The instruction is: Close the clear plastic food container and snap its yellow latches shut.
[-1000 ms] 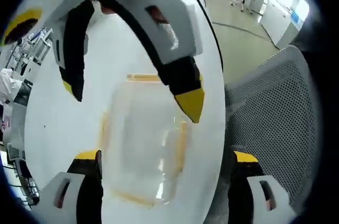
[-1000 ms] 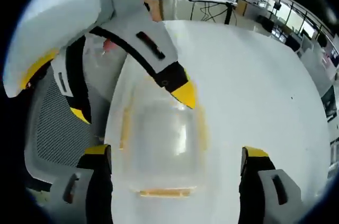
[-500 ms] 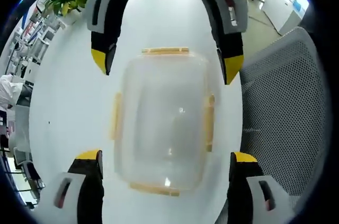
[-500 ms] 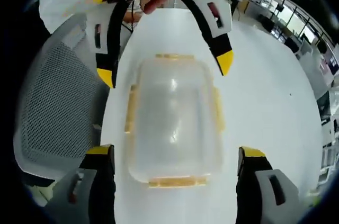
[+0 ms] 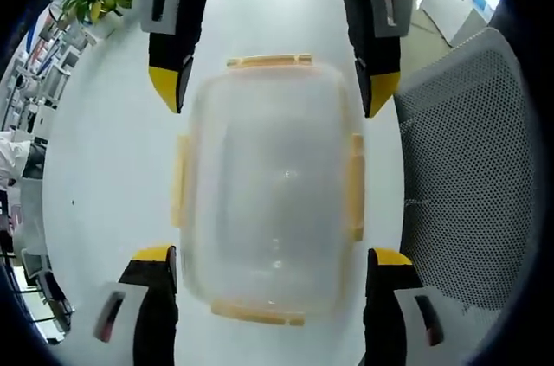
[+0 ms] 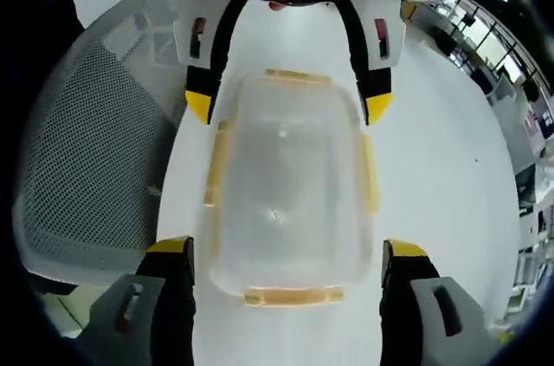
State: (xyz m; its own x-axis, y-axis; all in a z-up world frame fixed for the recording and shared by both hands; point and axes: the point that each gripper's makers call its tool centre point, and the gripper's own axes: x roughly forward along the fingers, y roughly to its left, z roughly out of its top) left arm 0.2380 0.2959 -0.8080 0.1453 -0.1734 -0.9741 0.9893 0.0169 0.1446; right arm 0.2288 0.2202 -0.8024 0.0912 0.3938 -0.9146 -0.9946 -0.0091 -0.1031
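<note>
Currently, your left hand-held gripper (image 5: 270, 258) is spread wide with nothing in its grasp, its jaws flanking the near end of the clear plastic food container (image 5: 268, 193). The container sits on the white counter (image 5: 104, 167), close to the counter's edge beside the mesh chair (image 5: 467, 176). Its lid is on, with yellow latches (image 5: 179, 181) along all four sides. Your right hand-held gripper (image 6: 287, 262) is equally wide and empty, straddling the opposite end of the container.
</note>
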